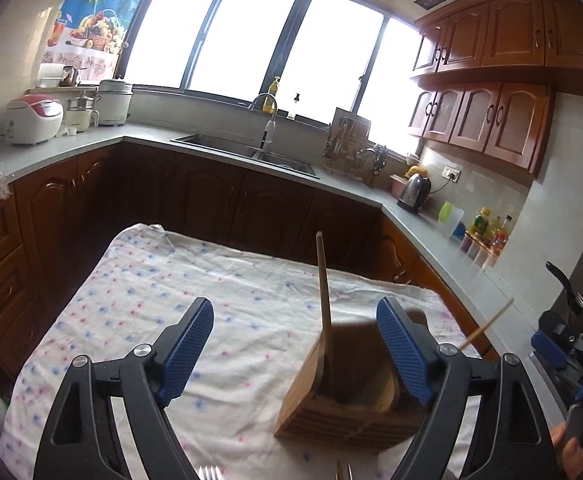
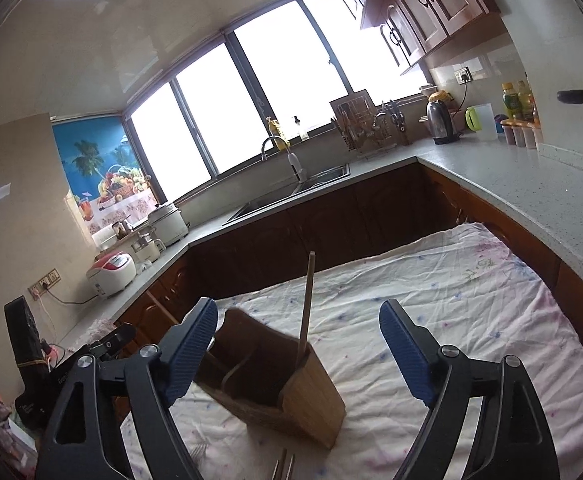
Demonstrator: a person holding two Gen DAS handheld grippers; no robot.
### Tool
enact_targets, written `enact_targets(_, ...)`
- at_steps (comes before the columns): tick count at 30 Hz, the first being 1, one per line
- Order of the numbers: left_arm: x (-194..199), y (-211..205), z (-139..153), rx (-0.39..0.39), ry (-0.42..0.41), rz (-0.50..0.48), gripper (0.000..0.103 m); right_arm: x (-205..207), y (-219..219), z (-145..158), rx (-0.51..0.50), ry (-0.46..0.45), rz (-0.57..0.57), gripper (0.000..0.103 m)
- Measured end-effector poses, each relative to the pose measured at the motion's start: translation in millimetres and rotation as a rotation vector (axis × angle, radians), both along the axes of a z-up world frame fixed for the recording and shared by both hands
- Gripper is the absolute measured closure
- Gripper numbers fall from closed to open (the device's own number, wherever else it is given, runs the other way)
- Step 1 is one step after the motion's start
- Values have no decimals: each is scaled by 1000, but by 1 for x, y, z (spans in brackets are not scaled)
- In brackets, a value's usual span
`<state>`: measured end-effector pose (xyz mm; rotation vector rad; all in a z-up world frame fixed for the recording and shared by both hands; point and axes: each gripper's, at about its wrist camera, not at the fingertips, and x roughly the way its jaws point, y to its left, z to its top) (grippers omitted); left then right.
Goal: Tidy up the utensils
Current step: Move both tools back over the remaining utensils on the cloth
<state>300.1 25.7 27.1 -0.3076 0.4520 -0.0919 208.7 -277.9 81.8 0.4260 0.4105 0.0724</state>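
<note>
The left tongs (image 1: 295, 344) are standing wide apart with nothing pinched between their blue pads; the wooden utensil holder (image 1: 355, 396) is sitting partly between them, closer to the right-hand pad, which overlaps its far corner. The right tongs (image 2: 298, 350) are likewise gaping and gripping nothing, with the same holder (image 2: 275, 384) lying low between them, nearer the left-hand pad. A long wooden stick (image 1: 324, 292) is standing up out of the holder, leaning slightly. The holder is resting on the surface, which is covered by a white cloth (image 1: 171, 288) dotted with pink and blue. Metal fork tines (image 1: 209, 472) are peeking in at the bottom edge, just in front of the holder. Beyond the surface, a sink (image 1: 247, 152) is sitting below bright windows.
</note>
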Motion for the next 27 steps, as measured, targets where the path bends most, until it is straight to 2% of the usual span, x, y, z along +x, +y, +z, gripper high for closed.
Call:
enact_targets(7,-53,0,-2,14,33,-30,11,-52,-8,-12,9,35,-10,15)
enact_targets(14,-106,4,-4,30,65,-41,9,-98,-7,-23,-25,79,-31,15)
enact_targets(27,-175,1,-13,32,154,-50,9,-154,1,-59,-53,163,-37,15)
